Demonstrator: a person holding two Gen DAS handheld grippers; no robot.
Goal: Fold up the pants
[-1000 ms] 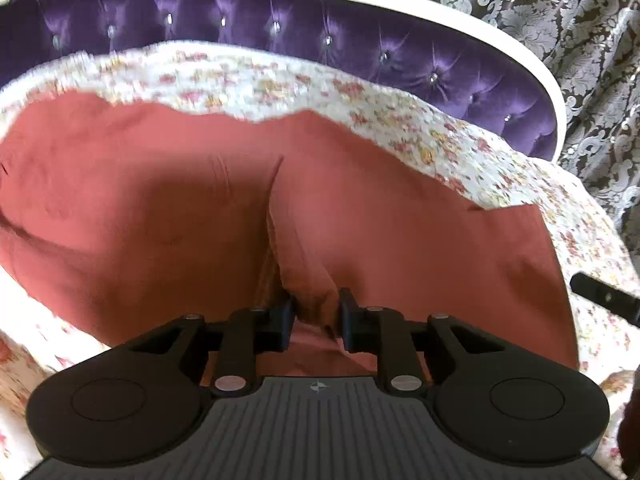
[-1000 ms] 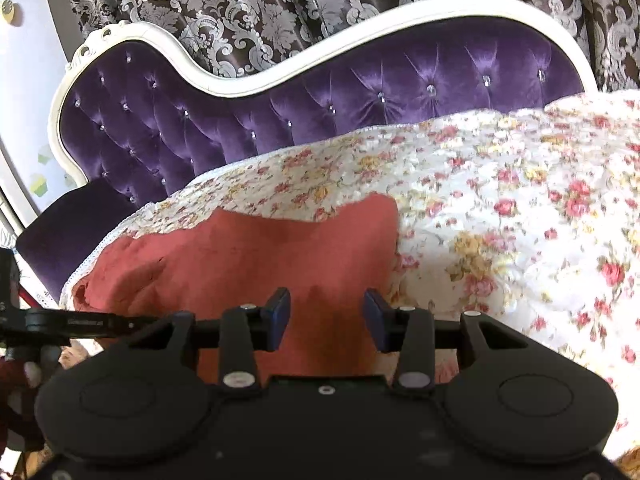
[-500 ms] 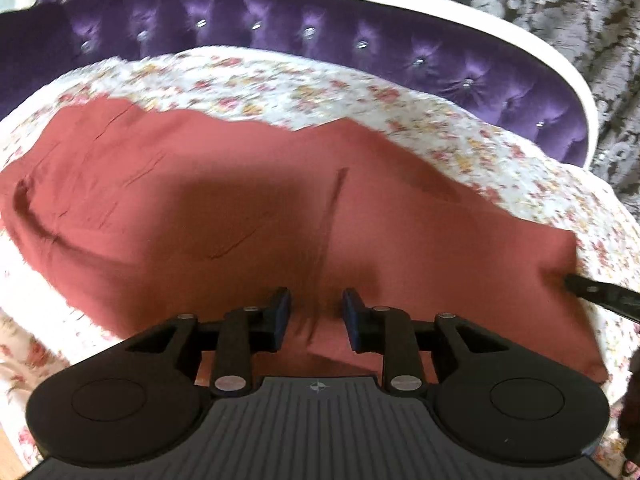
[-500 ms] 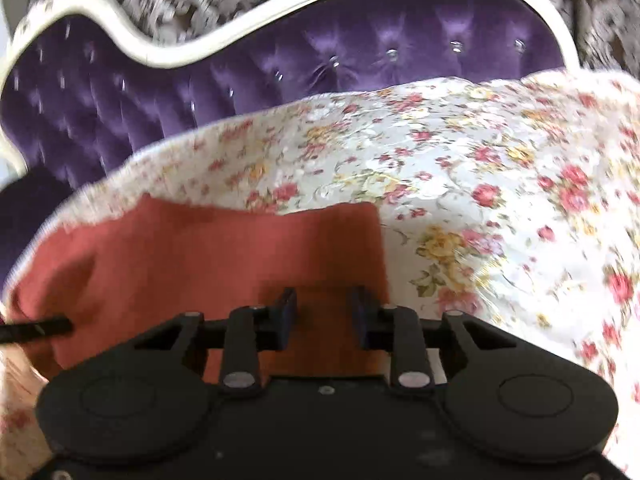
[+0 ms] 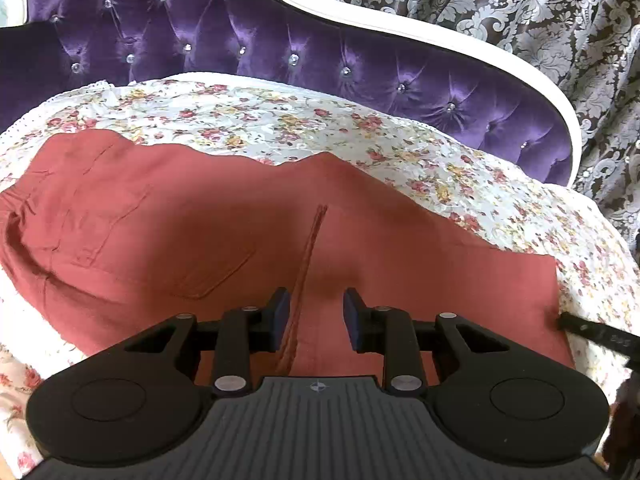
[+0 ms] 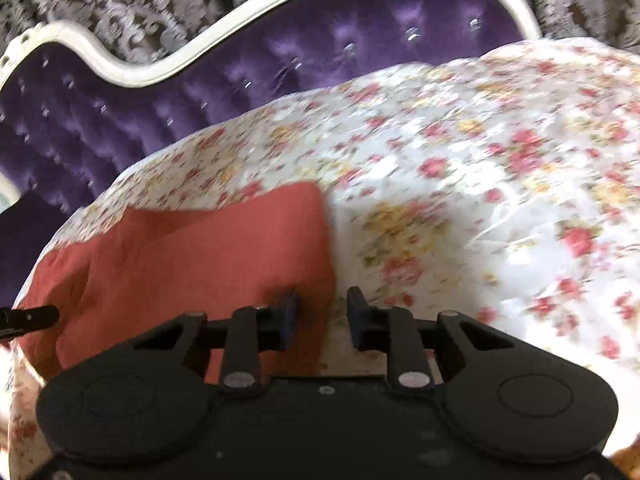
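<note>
pants [image 5: 224, 236]: rust-red woven cloth, matte, spread flat on a floral bedspread [image 5: 280, 120] (white ground, small pink and yellow roses, lace-like edge). a stitched patch pocket and a raised seam line show on the upper layer; gathered waistband at the far left in the left wrist view. behind: purple tufted velvet headboard [image 5: 360, 60] with crystal-like buttons and a curved white frame; grey damask curtain [image 5: 520, 8] beyond.

left gripper [image 5: 312, 316]: jaws part open, narrow gap, not pressing on cloth. the pants lie under and ahead of them, the seam running up just inside the left pad.

right gripper [image 6: 322, 314]: view blurred. jaws closing, the right-hand edge of the pants running between them; the left pad sits over the red cloth, the right pad over the bedspread. cannot tell if cloth is pinched yet; pads look apart.
</note>
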